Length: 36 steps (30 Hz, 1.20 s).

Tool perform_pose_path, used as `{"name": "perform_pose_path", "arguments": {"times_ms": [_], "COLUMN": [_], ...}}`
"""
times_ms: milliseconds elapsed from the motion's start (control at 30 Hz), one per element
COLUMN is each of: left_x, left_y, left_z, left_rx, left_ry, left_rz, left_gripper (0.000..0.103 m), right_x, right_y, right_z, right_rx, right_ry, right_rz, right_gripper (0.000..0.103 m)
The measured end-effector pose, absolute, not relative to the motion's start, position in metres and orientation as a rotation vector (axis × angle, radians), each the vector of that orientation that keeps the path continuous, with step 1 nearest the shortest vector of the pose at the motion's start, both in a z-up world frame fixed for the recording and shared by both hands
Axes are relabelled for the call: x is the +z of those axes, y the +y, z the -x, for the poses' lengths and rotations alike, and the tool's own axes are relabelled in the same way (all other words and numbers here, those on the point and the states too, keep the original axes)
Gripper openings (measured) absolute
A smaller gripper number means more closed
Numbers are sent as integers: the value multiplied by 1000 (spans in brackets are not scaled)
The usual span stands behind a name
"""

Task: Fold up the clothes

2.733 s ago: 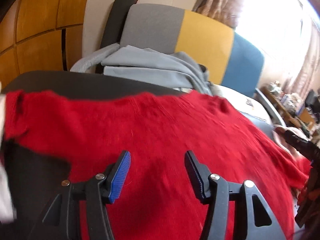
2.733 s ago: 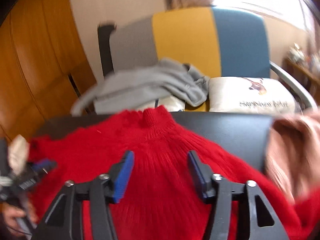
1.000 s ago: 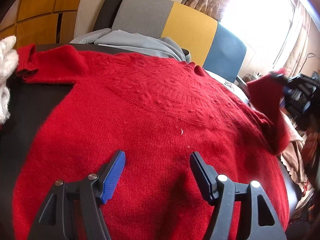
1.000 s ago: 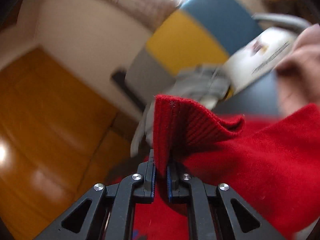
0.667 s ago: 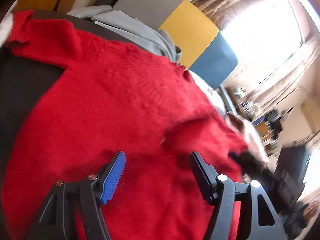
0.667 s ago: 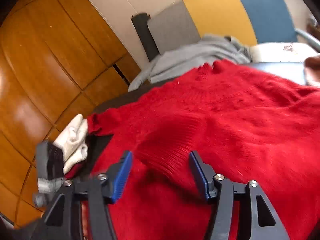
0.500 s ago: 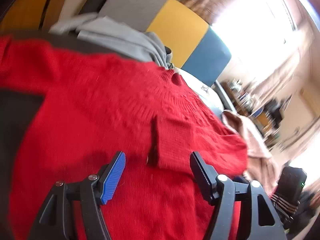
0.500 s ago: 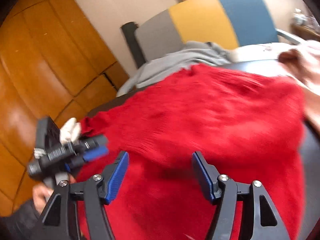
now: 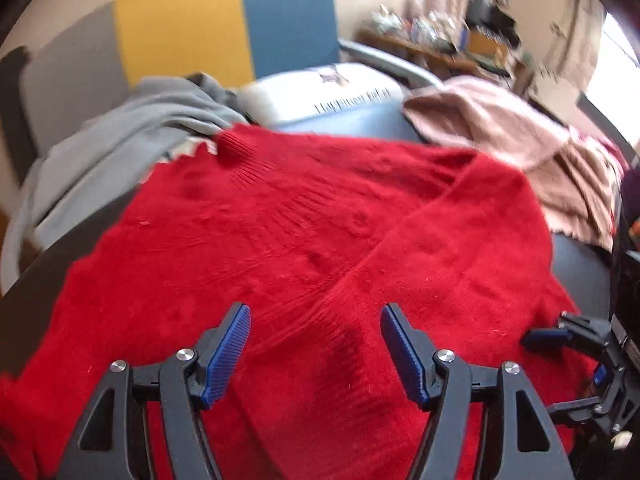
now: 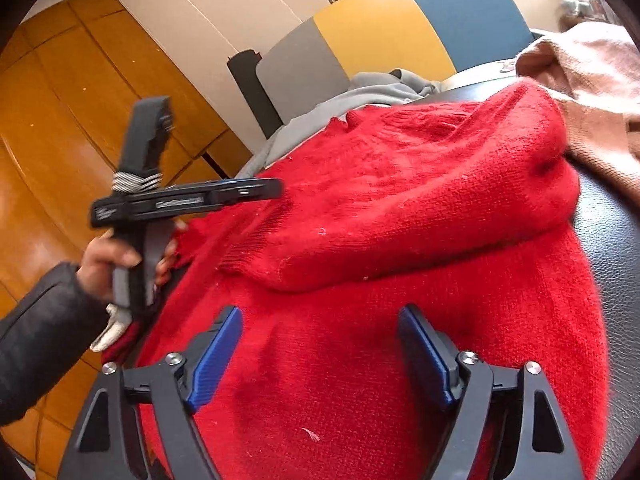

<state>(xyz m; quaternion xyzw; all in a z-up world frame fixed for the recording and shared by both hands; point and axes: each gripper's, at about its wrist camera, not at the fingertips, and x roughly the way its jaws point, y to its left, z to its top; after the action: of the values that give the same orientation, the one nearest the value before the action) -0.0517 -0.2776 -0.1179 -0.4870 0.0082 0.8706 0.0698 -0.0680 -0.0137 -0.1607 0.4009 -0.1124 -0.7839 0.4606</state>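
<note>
A dark surface carries the red sweater, which lies spread flat across most of it with one sleeve folded over the body. A pink garment lies just beside the sweater's far edge, and a grey garment is heaped behind its collar on a multicoloured chair. The right claw has just been opening; its jaws stand wide above the sweater with nothing between them. The left claw is likewise spread and empty, held by a hand.
</note>
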Motion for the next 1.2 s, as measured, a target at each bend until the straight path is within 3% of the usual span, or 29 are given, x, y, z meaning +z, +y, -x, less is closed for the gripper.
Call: {"name": "perform_pose_path", "arguments": {"times_ms": [167, 233, 267, 567, 733, 833, 1000, 1200], "left_x": [-140, -137, -135, 0, 29, 21, -45, -113], "left_y": [-264, -260, -260, -307, -355, -380, -410, -446], "left_z": [65, 66, 66, 34, -1, -15, -18, -42], "left_rx": [2494, 2485, 2473, 2603, 2699, 2742, 2750, 2641], "left_ry": [61, 14, -42, -647, -767, -795, -867, -1169], "left_rz": [1554, 1549, 1553, 964, 860, 932, 1272, 1398], "left_gripper": [66, 39, 9, 9, 9, 9, 9, 7], "right_x": [-159, -159, -159, -158, -159, -159, -158, -158], "right_y": [-13, -12, -12, -13, -13, -13, -14, -16], "right_z": [67, 65, 65, 63, 63, 63, 63, 64], "right_rx": [-1902, -1895, -1892, -1885, -1878, -1877, -1877, -1870], "right_ry": [-277, -278, -278, -273, -275, -274, -270, -264], "right_rz": [-972, -968, -967, -965, -963, -963, -964, -965], "right_gripper": [90, 91, 92, 94, 95, 95, 95, 97]}}
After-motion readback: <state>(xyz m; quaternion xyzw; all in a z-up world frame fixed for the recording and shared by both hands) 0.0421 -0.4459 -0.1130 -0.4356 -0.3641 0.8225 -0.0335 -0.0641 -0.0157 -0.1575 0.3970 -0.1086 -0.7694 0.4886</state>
